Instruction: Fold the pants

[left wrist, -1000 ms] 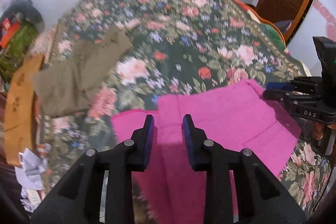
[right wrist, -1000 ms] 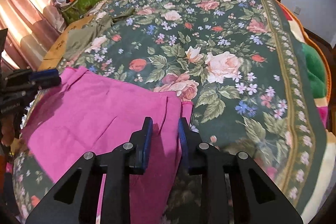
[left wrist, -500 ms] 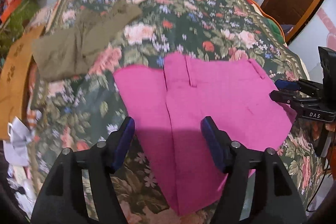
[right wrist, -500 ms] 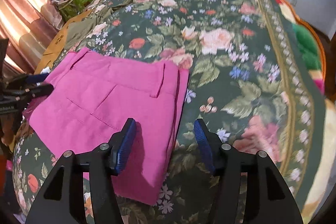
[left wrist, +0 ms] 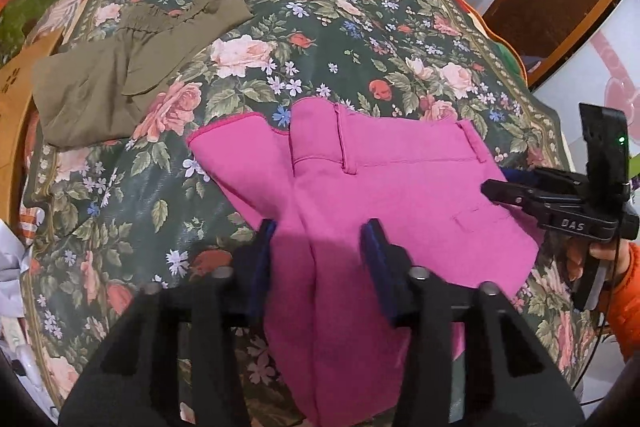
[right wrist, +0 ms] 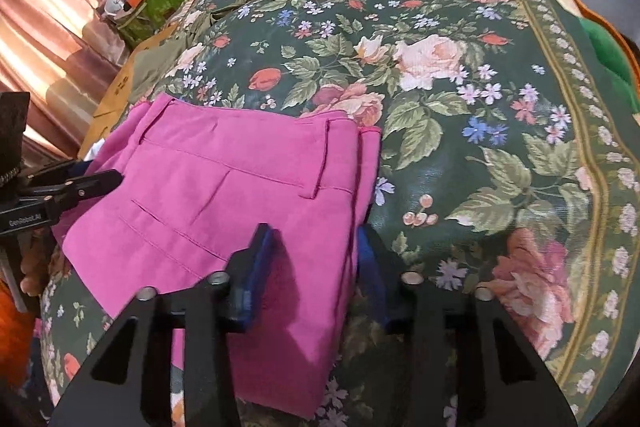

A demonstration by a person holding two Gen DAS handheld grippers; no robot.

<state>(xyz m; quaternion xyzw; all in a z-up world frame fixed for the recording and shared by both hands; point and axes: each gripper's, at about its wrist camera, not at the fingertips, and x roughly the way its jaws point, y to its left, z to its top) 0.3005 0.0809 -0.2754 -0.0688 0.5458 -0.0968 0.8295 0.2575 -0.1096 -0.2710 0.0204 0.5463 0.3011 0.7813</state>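
The folded bright pink fabric pants [left wrist: 372,187] lie flat on the dark green floral bedspread [left wrist: 320,39]. The left gripper [left wrist: 320,259] hovers with fingers apart, straddling the fold seam at the pants' near portion; no pad grips cloth. The right gripper [right wrist: 316,259] likewise stands with fingers spread, bracketing the pants' edge. The waistband faces away from both grippers; the long axis runs toward them. A folded olive-green garment [left wrist: 120,79] lies well apart from the pants.
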